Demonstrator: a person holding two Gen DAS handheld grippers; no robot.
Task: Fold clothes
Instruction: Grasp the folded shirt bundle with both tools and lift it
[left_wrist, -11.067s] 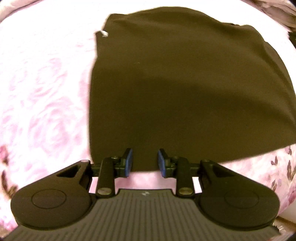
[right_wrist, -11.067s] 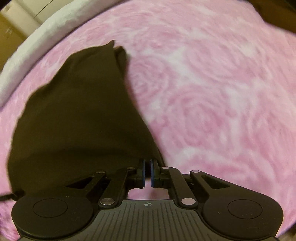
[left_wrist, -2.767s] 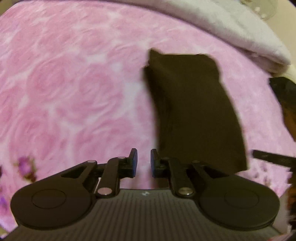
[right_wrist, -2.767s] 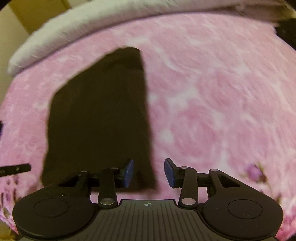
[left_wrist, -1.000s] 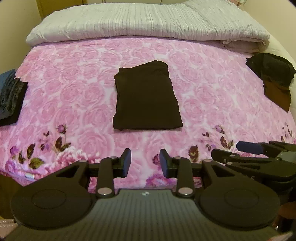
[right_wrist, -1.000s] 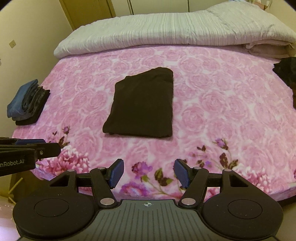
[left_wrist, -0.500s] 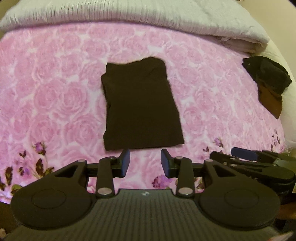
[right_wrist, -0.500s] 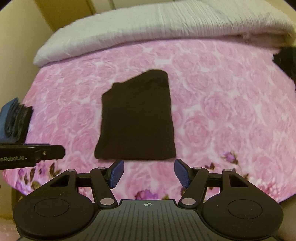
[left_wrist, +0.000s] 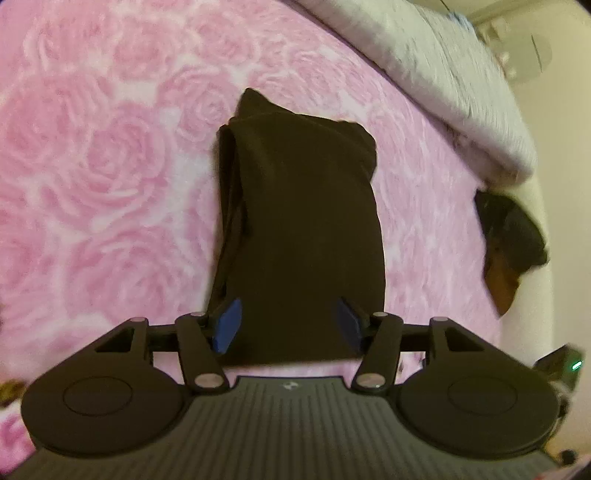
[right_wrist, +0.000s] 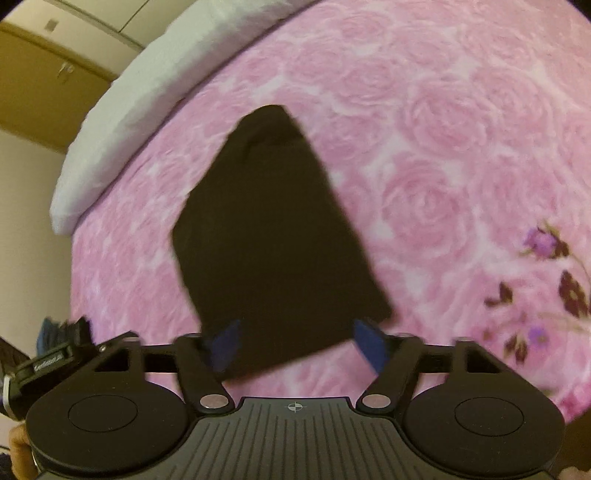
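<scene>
Hovered with both claws, left claw (left_wrist: 287, 325) and right claw (right_wrist: 295, 345), opening empty over folded dark garment (left_wrist: 303, 229) on bed (left_wrist: 110, 147), crumpled dark clothes (left_wrist: 511, 236) at three o'clock.

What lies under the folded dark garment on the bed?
The folded dark garment lies flat on the pink rose-print bedspread, which shows on every side of it. Whatever sits directly beneath it is covered; along its left edge only its own stacked layers show.
</scene>
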